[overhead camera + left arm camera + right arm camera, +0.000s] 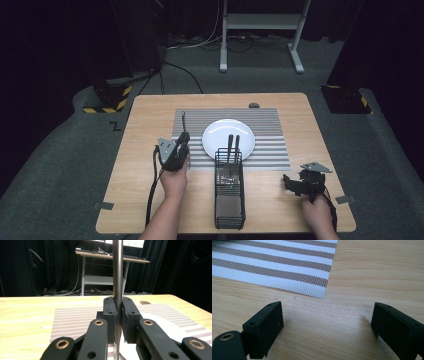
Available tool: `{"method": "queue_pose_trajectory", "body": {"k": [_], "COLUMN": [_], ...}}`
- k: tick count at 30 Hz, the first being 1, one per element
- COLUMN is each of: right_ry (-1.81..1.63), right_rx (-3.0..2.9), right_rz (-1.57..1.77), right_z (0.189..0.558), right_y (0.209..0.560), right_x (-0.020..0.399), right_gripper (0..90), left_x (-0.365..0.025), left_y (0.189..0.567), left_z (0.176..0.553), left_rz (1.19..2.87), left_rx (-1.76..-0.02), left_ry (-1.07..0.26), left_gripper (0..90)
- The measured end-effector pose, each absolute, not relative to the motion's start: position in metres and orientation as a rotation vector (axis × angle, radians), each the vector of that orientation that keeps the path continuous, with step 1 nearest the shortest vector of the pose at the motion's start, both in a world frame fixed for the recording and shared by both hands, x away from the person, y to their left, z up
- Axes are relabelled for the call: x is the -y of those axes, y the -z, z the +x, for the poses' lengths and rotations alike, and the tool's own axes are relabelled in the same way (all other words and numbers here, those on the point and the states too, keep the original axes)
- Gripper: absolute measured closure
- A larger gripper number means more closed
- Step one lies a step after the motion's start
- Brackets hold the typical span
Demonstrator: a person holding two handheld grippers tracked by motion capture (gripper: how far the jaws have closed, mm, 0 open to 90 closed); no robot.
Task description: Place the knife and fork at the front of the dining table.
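The left gripper [118,307] has its two black jaws pressed together on the slim metal handle of a utensil [117,270], which stands upright between the pads and rises past the top of the left gripper view. In the high view the same left gripper [181,145] hangs over the left part of the striped placemat [270,150], the utensil [183,122] reaching away from it toward the far side of the table [150,200]; which kind of utensil it is cannot be told. Just to the right of this gripper lies a white plate [220,135], and nearer the person, beside the left hand [174,182], stands a black wire caddy [229,200] with two dark handles [233,145] sticking up out of it. Well apart, at the table's right near corner, the right gripper [296,184] hovers low in the right hand [316,212]. In the right gripper view its jaws are spread wide with nothing between them, over bare wood just short of the placemat's corner [312,287].
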State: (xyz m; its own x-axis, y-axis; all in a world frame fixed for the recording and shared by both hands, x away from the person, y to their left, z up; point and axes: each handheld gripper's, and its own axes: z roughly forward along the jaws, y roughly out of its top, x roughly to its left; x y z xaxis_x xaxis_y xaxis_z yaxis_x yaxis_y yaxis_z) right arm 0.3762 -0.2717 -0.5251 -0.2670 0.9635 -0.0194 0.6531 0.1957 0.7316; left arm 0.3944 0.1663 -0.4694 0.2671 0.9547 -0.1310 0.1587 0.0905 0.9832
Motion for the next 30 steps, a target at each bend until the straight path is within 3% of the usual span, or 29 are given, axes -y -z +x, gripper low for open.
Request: {"method": "queue_pose_trajectory", "body": {"k": [30], "right_ry": [-0.853], "right_rx": [-1.997], "right_rz": [1.500], "right_z": [0.376], "right_y": [0.525], "right_x": [0.272], "right_gripper": [10.9], "left_x": [-0.157], "left_y": [0.484], "left_z": [0.446], "left_rz": [1.360], "left_rx": [-1.239], "left_ry": [-0.782], "left_gripper": [82.5]}}
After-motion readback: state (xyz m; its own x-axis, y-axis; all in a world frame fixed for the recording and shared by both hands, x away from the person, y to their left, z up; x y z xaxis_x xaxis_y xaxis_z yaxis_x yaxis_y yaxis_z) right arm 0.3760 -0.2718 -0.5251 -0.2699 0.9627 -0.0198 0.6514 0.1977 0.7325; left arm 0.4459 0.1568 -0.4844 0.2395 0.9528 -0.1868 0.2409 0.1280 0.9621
